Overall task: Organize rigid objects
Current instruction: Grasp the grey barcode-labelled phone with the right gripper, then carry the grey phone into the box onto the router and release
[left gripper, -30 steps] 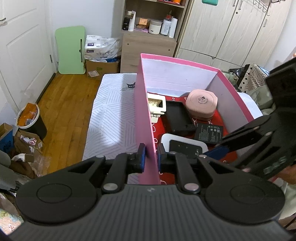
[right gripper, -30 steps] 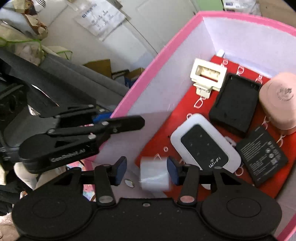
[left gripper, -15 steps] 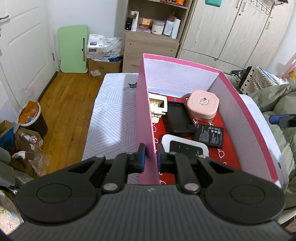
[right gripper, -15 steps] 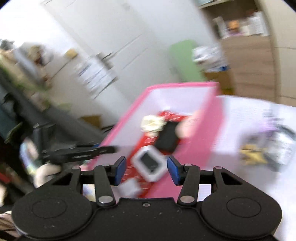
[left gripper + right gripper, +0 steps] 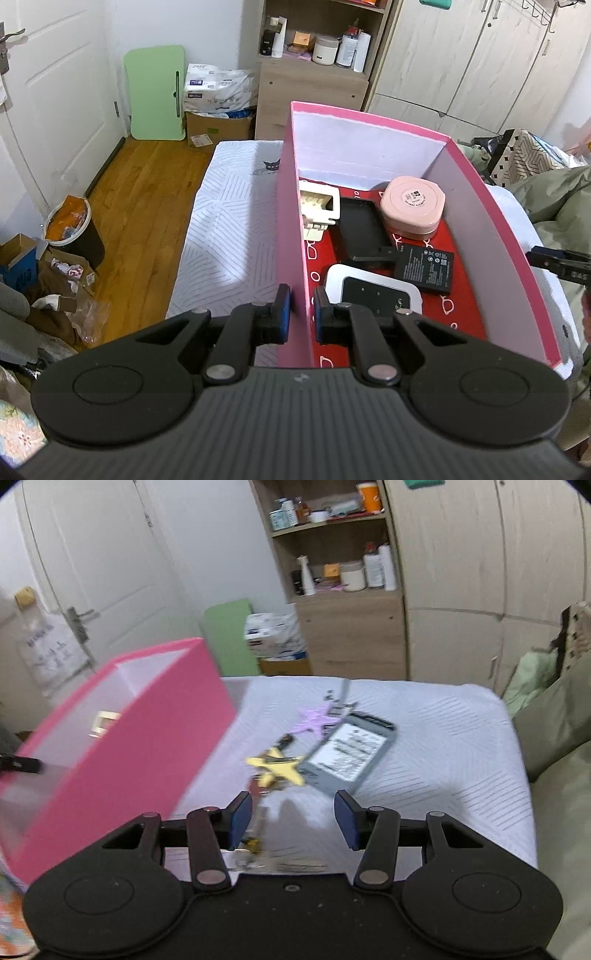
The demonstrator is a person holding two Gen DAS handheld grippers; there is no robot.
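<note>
The left gripper [image 5: 298, 314] pinches the smooth left wall of the pink cardboard box [image 5: 291, 236] on the quilted white bed [image 5: 229, 236]; ahead of its jaws, on the red lining, lie a glossy white router [image 5: 373, 295], a flat black battery [image 5: 424, 267] and a rounded pink case [image 5: 413, 205]. The right gripper [image 5: 293, 819] has its jaws spread and empty, with a yellow star [image 5: 279, 770], a lilac star [image 5: 316, 718] and a grey rectangular device [image 5: 351, 755] just ahead.

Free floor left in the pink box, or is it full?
Pink box: bare red strip along the right wall, beside the battery and white router. Far end is crowded: pink case, black case, cream clip packed together.
</note>
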